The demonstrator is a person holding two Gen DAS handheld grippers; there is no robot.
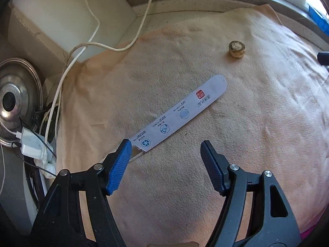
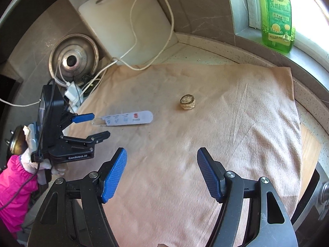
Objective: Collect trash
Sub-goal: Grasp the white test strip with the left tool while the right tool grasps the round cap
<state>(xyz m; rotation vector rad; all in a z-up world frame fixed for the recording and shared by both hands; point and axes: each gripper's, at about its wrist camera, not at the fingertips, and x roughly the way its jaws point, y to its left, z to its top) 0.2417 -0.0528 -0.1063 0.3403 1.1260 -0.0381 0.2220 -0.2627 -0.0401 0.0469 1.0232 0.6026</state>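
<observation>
Hovering left gripper (image 2: 98,124), right gripper (image 2: 162,154): jaws apart, empty; wrapper (image 1: 181,113) on cloth (image 1: 246,144).

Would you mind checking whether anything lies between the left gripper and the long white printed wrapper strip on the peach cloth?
Nothing visible does. The left gripper hangs open right at the torn end of the long white printed wrapper strip, with only bare peach cloth between its fingers. The small round brown lump lies well beyond.
</observation>
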